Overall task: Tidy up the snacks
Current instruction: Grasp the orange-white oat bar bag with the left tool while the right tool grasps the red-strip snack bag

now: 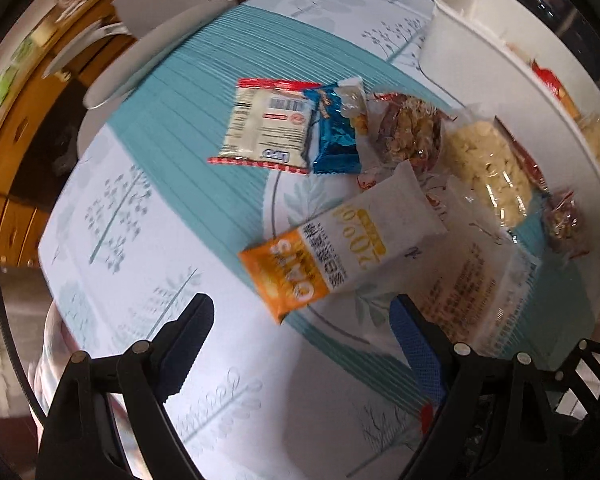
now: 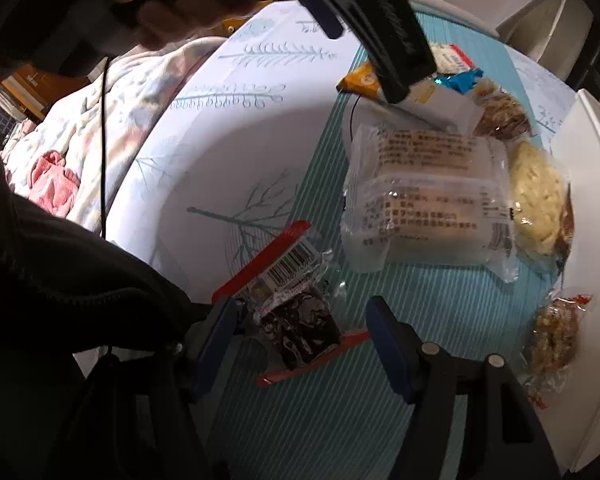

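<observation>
Two tools, both wide open: left tool (image 1: 302, 320) over nothing, right tool (image 2: 300, 320) astride a dark snack packet (image 2: 296, 322), ungripped.

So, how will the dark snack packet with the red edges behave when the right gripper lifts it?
The dark snack packet is probably light and fairly floppy: its clear wrapper looks thin and crinkled. The glossy film may slip between the right gripper fingers, which stand open around it. The flat red edges would likely bend rather than resist.

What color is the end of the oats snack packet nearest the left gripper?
Orange, on the oats packet; clearest in the left wrist view.
</observation>
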